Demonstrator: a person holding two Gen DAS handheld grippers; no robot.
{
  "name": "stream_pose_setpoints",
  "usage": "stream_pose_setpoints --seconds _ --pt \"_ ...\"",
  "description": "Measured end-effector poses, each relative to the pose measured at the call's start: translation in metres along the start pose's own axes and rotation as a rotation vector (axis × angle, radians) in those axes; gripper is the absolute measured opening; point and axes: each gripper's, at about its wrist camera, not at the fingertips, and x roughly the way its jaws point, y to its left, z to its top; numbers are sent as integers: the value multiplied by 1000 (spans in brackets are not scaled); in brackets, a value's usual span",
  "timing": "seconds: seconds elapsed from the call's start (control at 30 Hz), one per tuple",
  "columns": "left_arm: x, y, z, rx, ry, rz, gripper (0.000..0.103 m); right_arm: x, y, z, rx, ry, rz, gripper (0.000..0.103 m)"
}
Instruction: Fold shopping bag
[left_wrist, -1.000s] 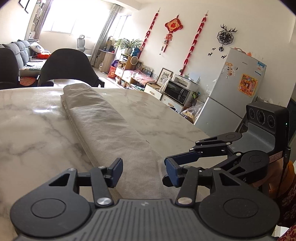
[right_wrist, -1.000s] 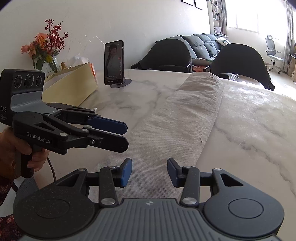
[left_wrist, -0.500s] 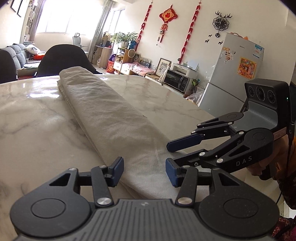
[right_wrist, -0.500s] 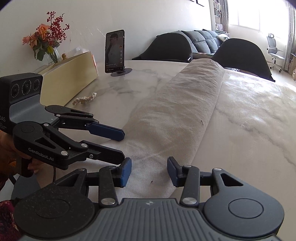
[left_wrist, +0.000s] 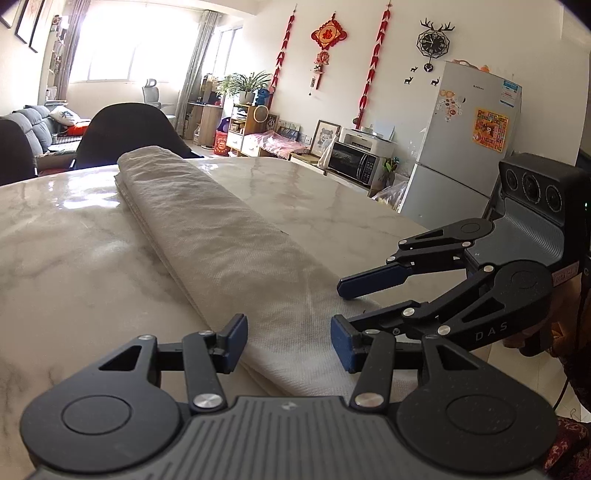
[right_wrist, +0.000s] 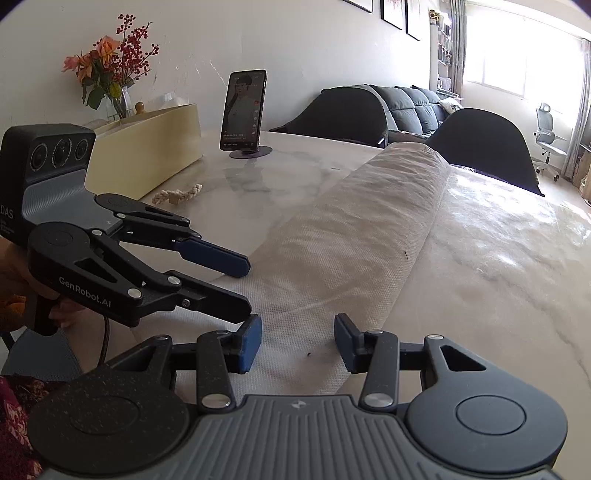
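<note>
A: What is seen from the left wrist?
B: The shopping bag (left_wrist: 207, 236), folded into a long strip, is laid along the marble table (left_wrist: 55, 266). The left gripper (left_wrist: 288, 339) is held over its near end, jaws apart, nothing pinched. The right gripper (left_wrist: 341, 301) is seen alongside (also parted).

A: And from the right wrist?
B: The near end is straddled by the right gripper (right_wrist: 298, 341), jaws open and empty; a phone (right_wrist: 242, 109) is propped behind.
</note>
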Motion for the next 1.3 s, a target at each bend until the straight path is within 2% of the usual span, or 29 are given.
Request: stream_pose_setpoints --seconds 0.23,0.4,0.73,1.07,1.3 --pt "-11 -14 2 73 -19 -24 51 -15 2 -7 8 4 -21 47" --pt "-14 -27 2 130 -20 -73 51 -27 1 -13 32 9 -19 48" --pt "1 -46 -4 239 32 -185 51 -39 -27 -27 225 49 12 48" --pt "15 -49 -10 266 75 -225 51 -36 -46 -31 403 76 126 48" --pt "24 -43 -15 242 102 -234 51 -35 -51 -31 464 87 187 48"
